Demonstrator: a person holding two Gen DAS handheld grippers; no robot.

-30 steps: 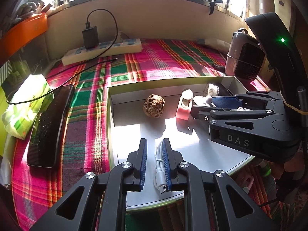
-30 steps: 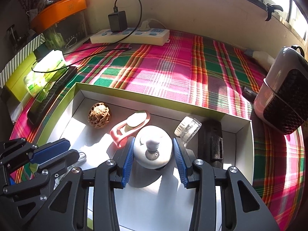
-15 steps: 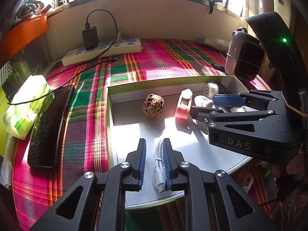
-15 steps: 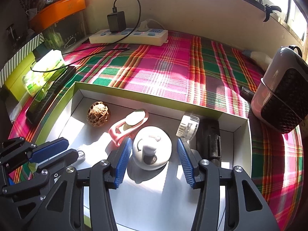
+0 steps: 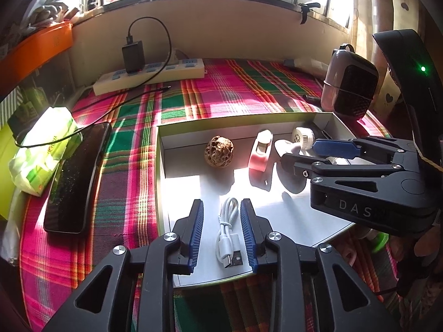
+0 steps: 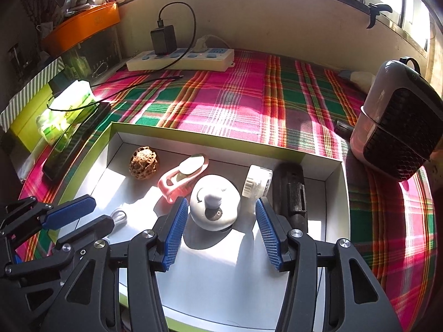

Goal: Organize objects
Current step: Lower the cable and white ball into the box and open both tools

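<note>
Six items lie in one box. Left gripper stands apart around the white cable; right gripper gapes beside the white knob. Only the right view shows the black bar at 3 o'clock.

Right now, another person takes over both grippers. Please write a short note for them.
Left gripper: open, astride the white cable lying in the box, not gripping.
Right gripper: open, around the white round knob, pads apart from it.
Also in the box: walnut, pink clip, small white cap, black tool.
Outside the box: phone, tissue pack.
Done: six things boxed. Left: your judgement.
</note>
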